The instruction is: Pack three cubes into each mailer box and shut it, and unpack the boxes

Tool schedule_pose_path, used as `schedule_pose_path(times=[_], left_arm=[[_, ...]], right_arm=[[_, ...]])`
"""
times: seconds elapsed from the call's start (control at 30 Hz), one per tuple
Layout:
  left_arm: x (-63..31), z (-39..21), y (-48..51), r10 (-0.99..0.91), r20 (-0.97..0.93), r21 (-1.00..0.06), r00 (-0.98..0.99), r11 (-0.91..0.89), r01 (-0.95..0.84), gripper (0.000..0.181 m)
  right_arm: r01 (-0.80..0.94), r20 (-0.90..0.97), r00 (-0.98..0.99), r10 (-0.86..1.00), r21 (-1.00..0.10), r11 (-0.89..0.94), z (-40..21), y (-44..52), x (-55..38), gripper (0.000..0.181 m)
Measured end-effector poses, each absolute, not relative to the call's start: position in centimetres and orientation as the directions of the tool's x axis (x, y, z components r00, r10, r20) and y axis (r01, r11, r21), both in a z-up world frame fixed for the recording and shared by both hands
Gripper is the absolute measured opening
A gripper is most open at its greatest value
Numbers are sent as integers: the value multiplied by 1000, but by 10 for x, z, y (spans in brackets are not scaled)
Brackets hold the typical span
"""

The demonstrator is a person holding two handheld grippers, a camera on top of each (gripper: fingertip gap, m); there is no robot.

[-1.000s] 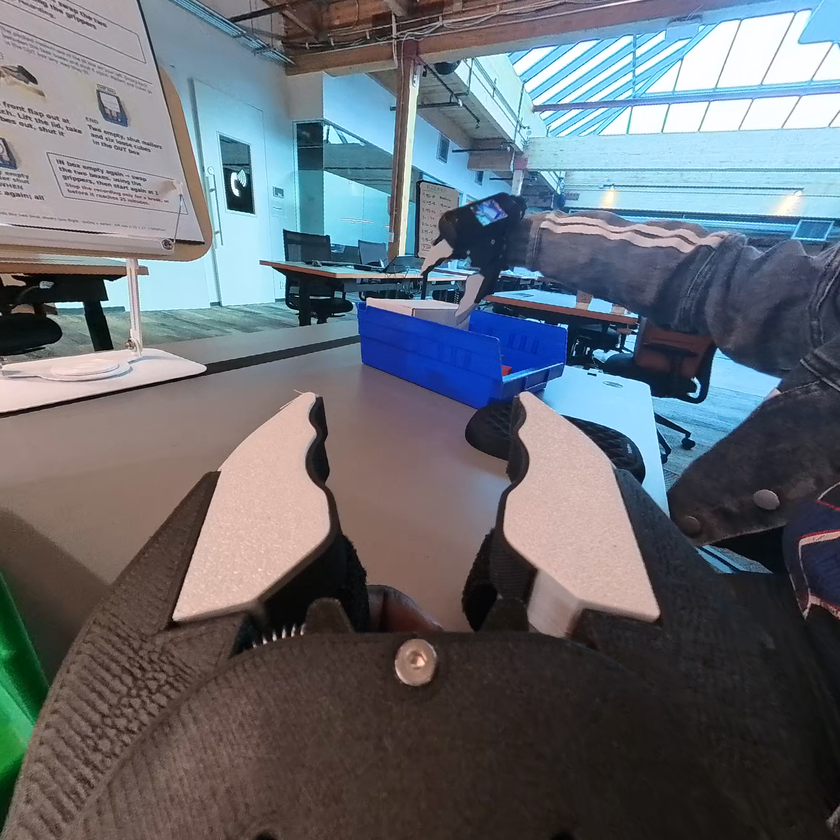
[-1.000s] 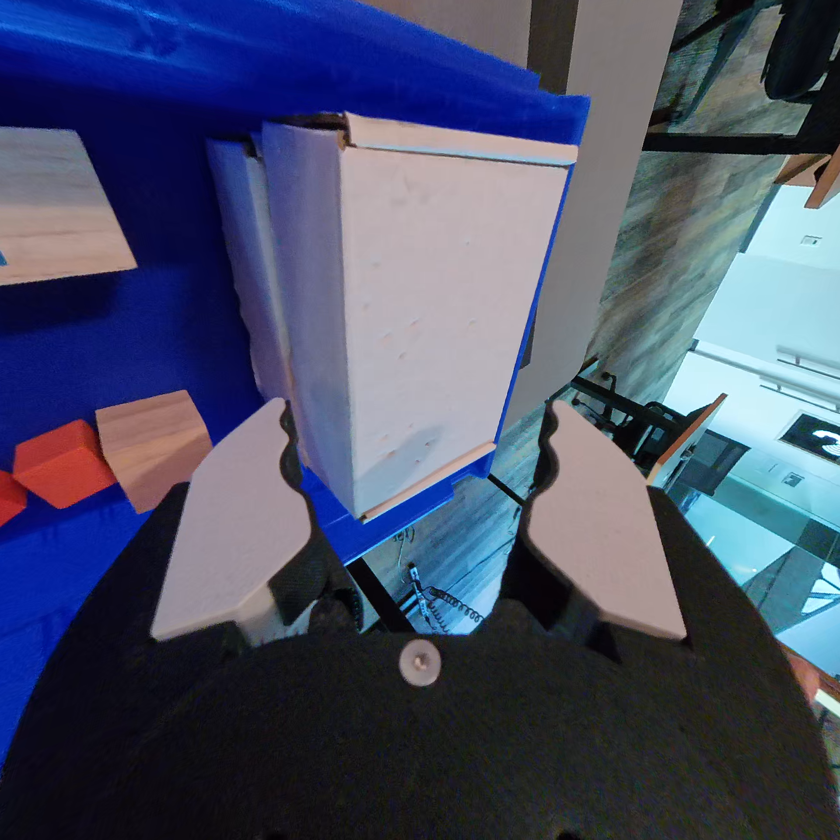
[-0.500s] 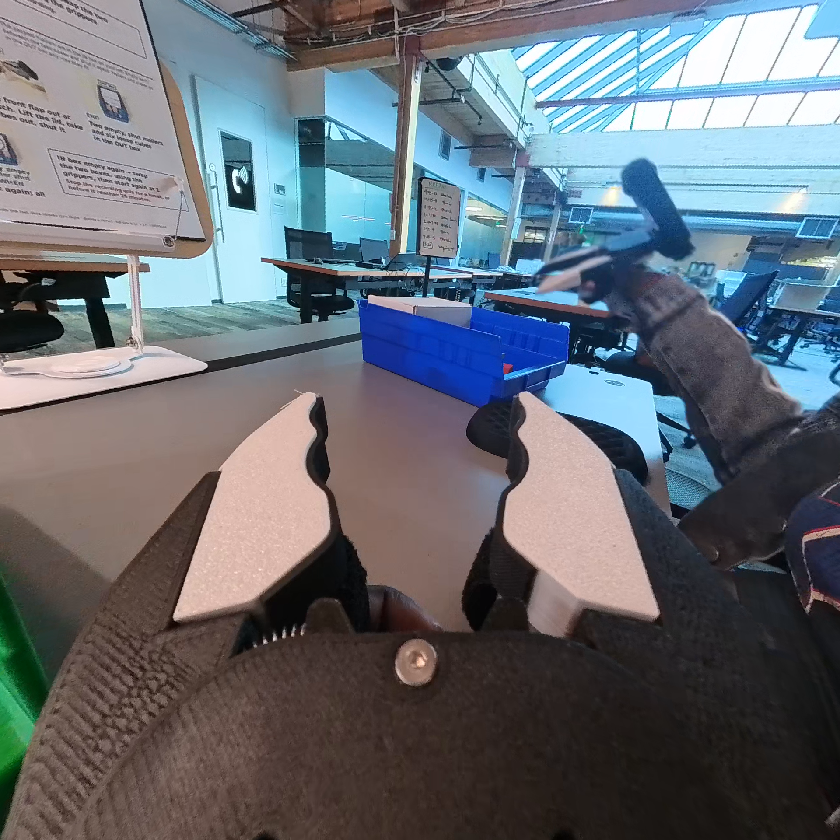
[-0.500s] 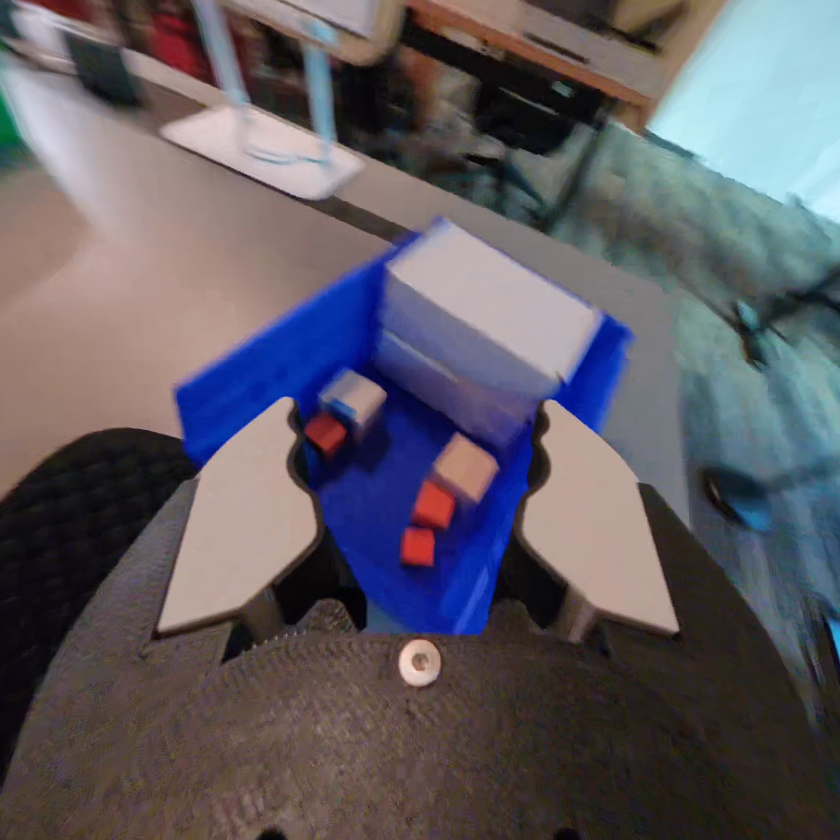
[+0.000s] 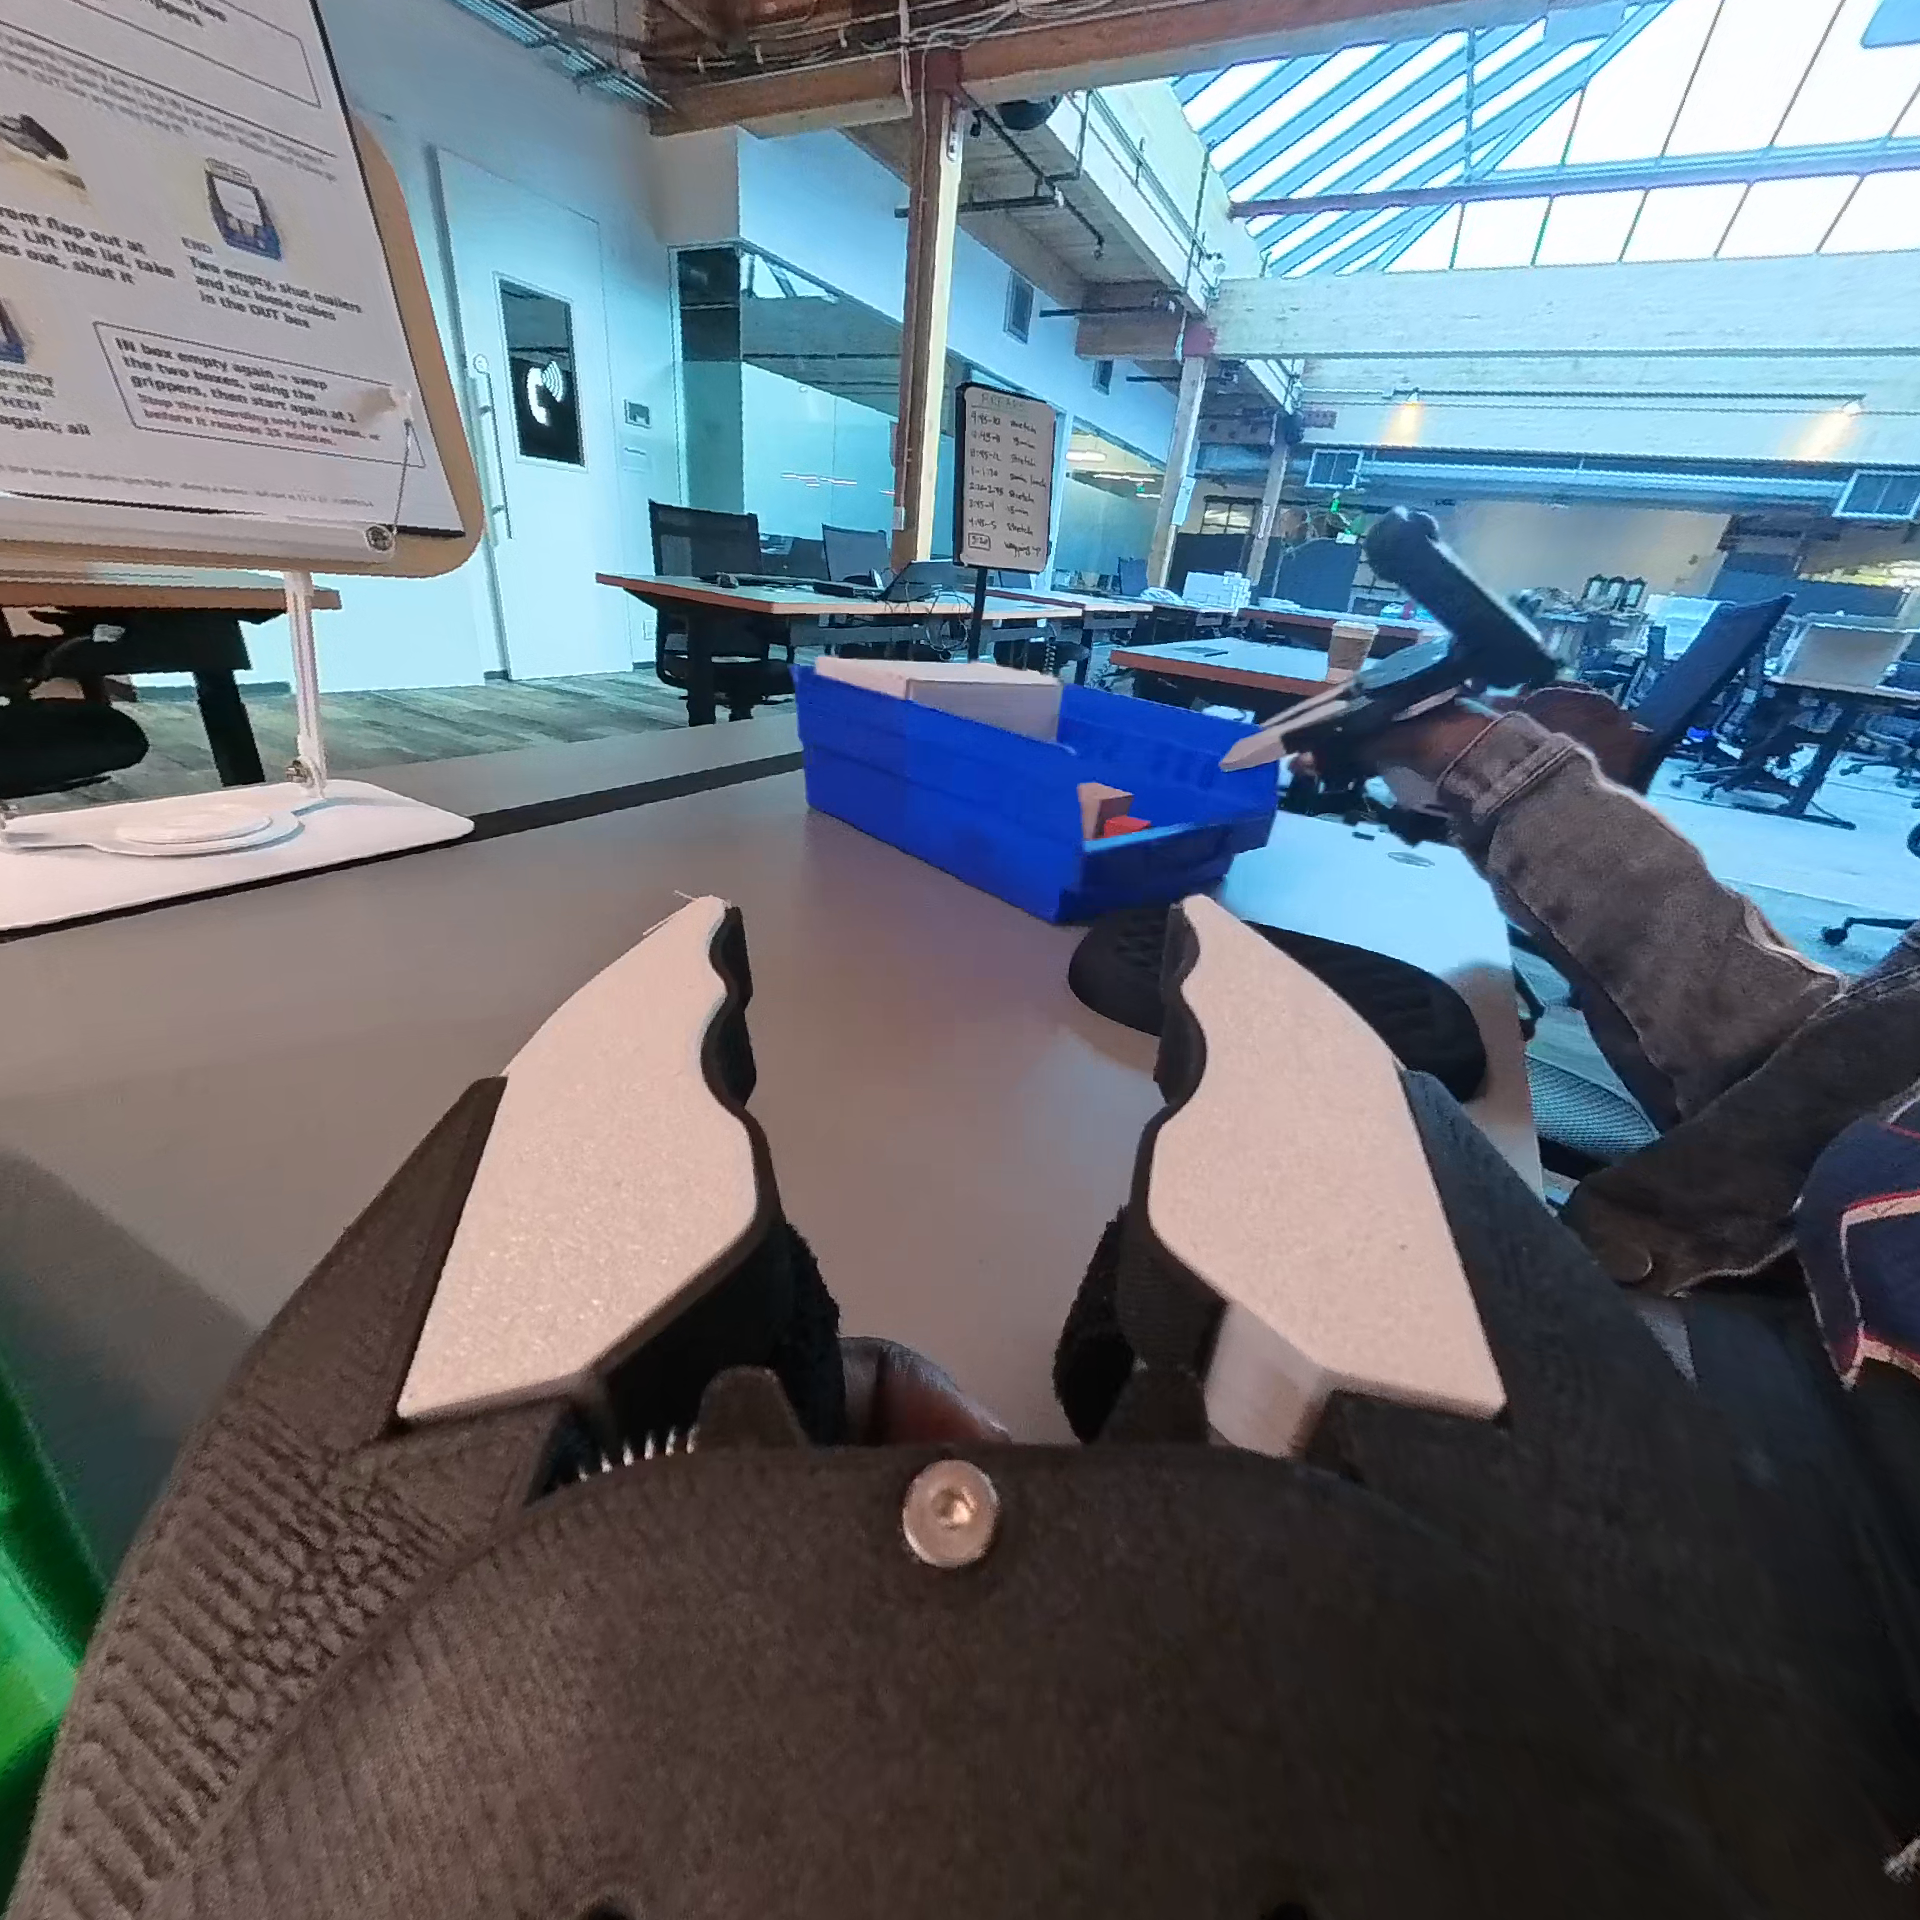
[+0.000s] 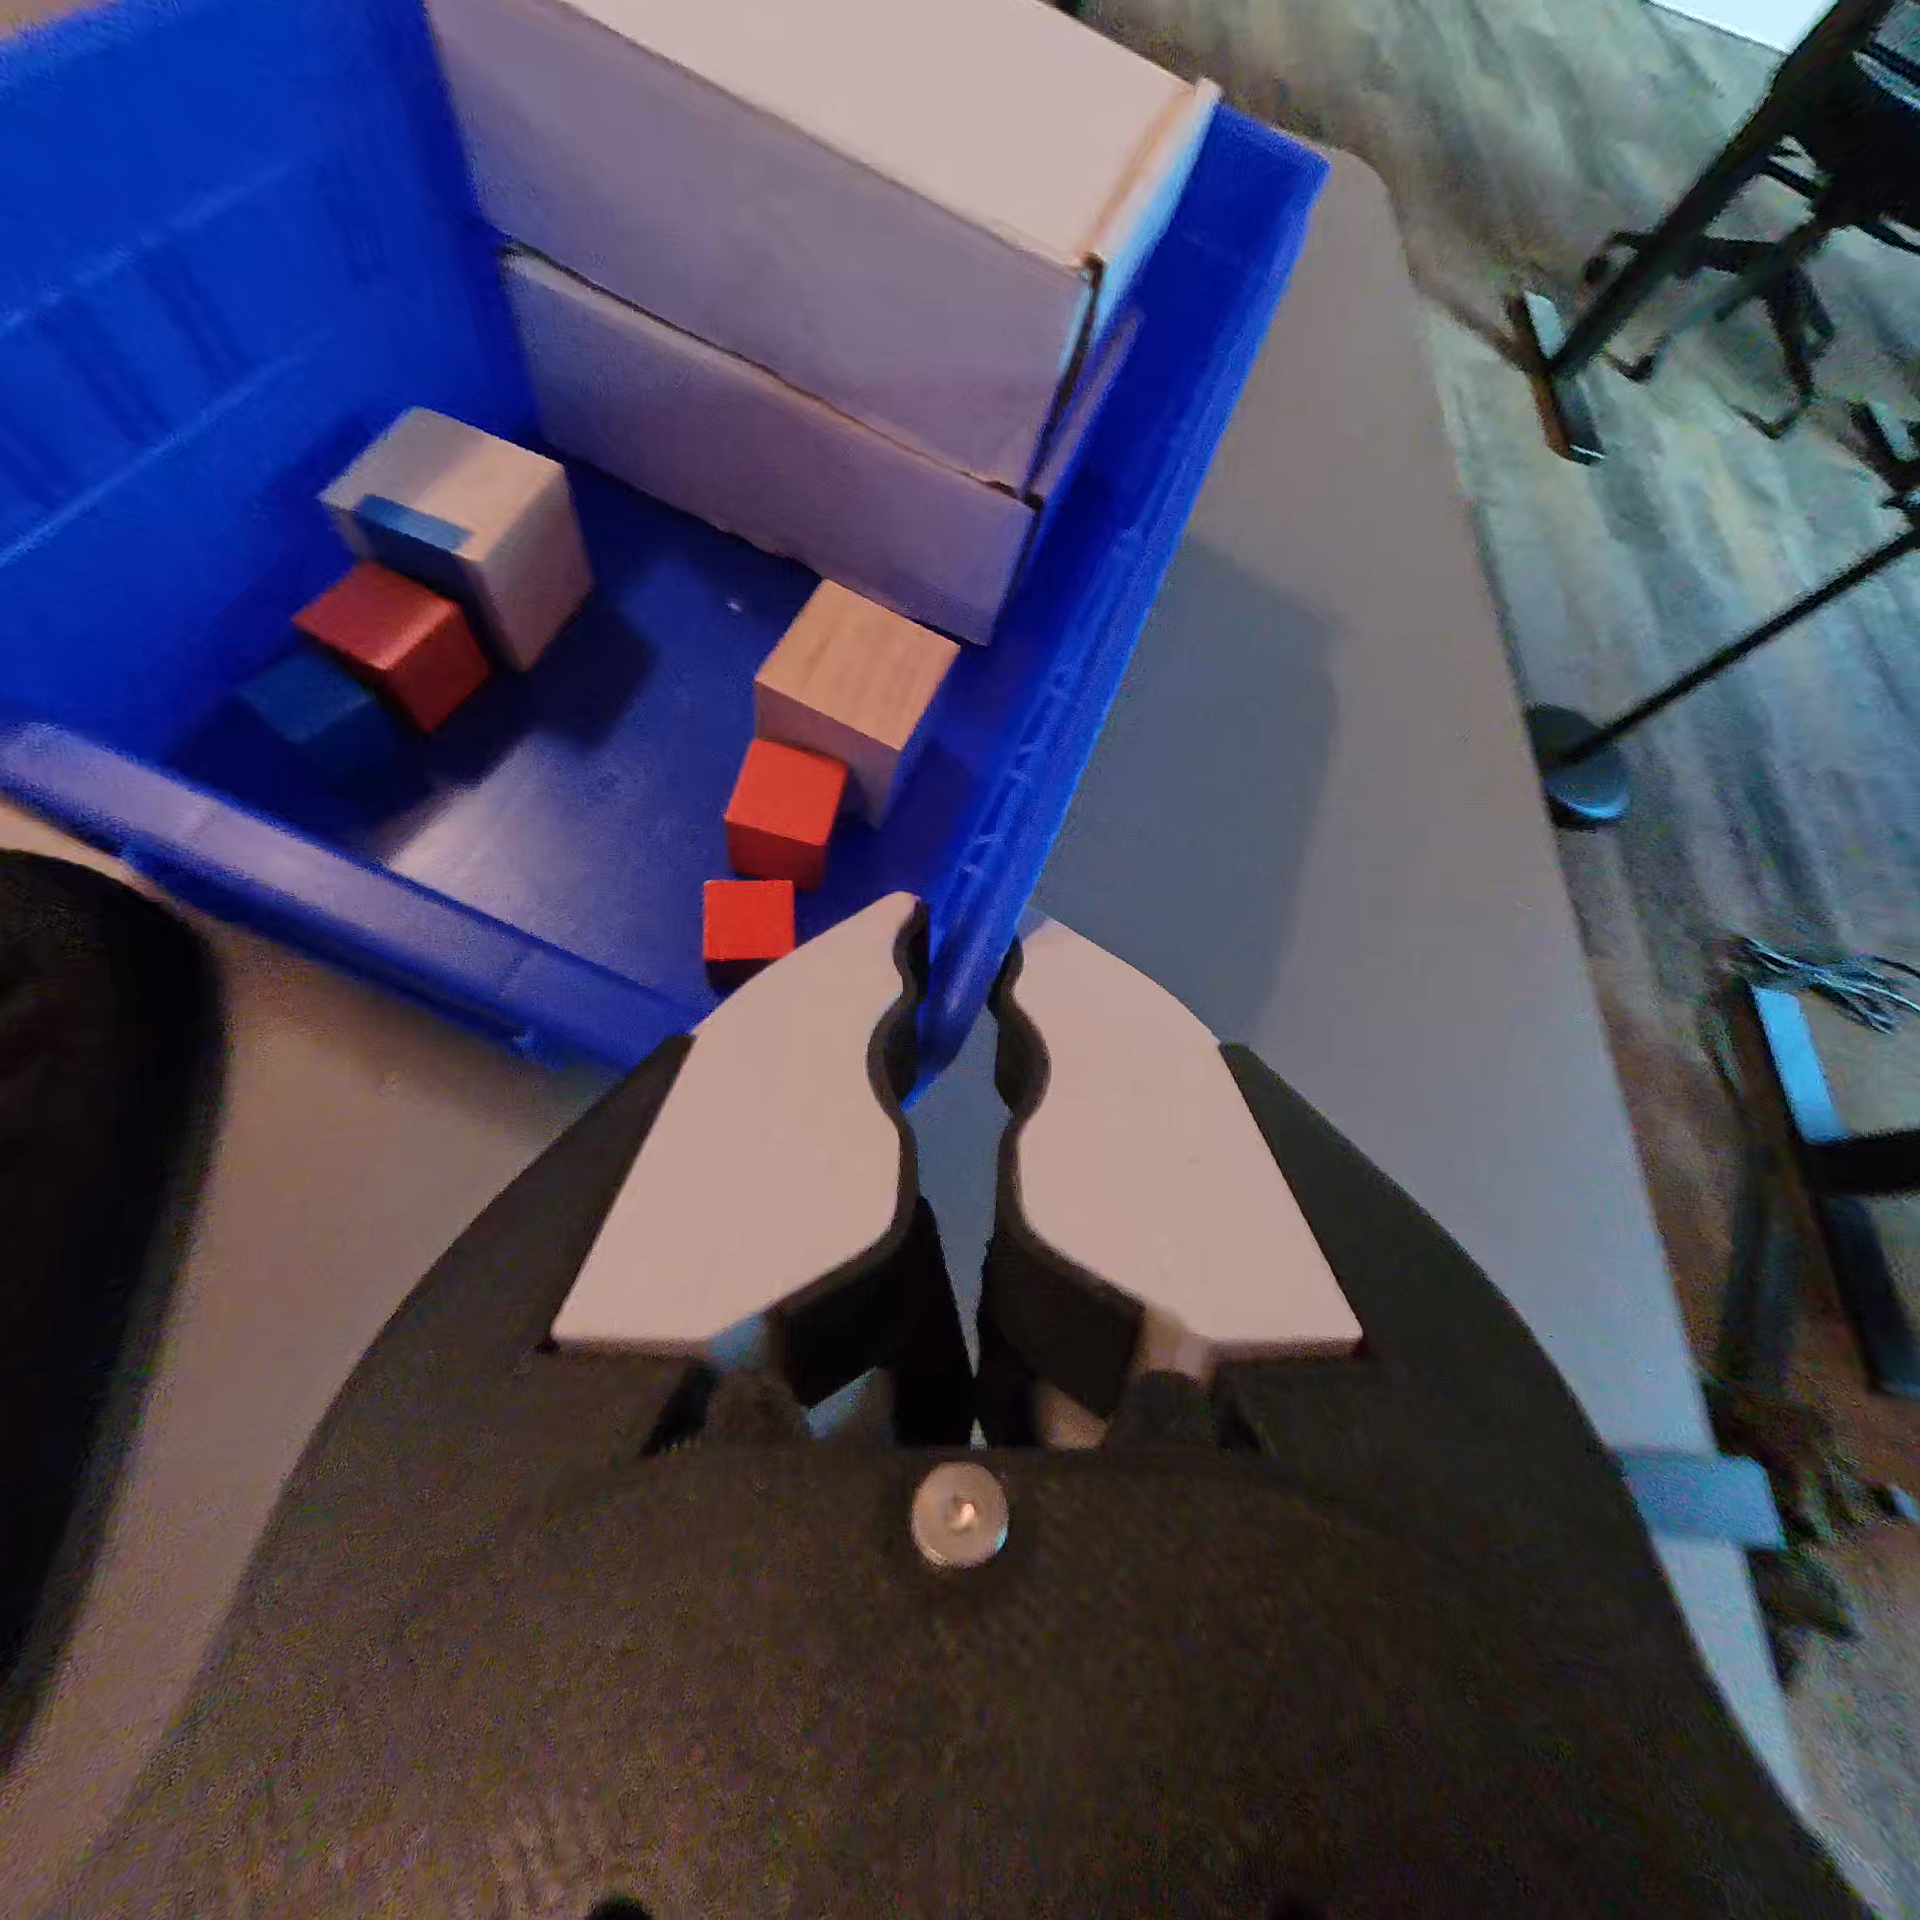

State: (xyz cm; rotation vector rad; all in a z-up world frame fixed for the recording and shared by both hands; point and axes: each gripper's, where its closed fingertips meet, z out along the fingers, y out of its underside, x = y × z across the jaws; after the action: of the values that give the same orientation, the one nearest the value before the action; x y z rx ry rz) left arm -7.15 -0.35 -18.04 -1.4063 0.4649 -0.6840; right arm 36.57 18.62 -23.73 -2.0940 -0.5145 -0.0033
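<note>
The right gripper (image 6: 961, 951) straddles the right side wall of the blue plastic bin (image 6: 1081, 727) at centre frame, jaws nearly pinched together, apparently clenched on that rim, though blur hides contact. Two closed white cardboard mailer boxes (image 6: 831, 239) lie stacked at the upper frame, long axes running crosswise, with the wooden cubes (image 6: 779, 805) between. The left gripper (image 5: 951, 1039) rests released and empty, farther off, over the grey table (image 5: 312, 1039) in an open office.

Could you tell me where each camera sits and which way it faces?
Left wrist view: low over the grey table, looking level at the blue bin; its own open left tongs show, plus the right tongs and a denim sleeve.
Right wrist view: above the bin's near corner, looking down at two stacked mailer boxes and loose cubes; right tongs nearly shut astride the bin's wall.
Shared: bin, boxes, table.
</note>
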Motion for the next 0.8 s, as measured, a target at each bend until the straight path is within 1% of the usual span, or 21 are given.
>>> schedule_pose_path(times=[0.03, 0.17, 0.53, 0.67, 0.73, 0.8], left_arm=[[-71, -181, -3, -679, 98, -987, 728, 25, 156, 76], [-72, -181, -3, -677, 103, -987, 729, 22, 160, 76], [-71, -182, -2, -672, 97, -988, 734, 22, 150, 75], [-71, -185, 3, -652, 104, -991, 751, -5, 132, 74], [-68, -191, 10, -639, 107, -994, 762, -61, 88, 75], [-67, -193, 26, -584, 36, -997, 811, -77, -11, 75]], right_arm=[[354, 188, 909, 372, -819, -451, -237, 189, 356, 10], [409, 249, 879, 406, -832, -375, -237, 198, 318, 13], [414, 237, 824, 514, -872, -260, -237, 187, 197, 19], [423, 232, 761, 606, -886, -191, -237, 171, 154, 25], [426, 230, 720, 655, -891, -155, -237, 161, 136, 27], [408, 213, 689, 693, -904, -127, -236, 155, 126, 28]])
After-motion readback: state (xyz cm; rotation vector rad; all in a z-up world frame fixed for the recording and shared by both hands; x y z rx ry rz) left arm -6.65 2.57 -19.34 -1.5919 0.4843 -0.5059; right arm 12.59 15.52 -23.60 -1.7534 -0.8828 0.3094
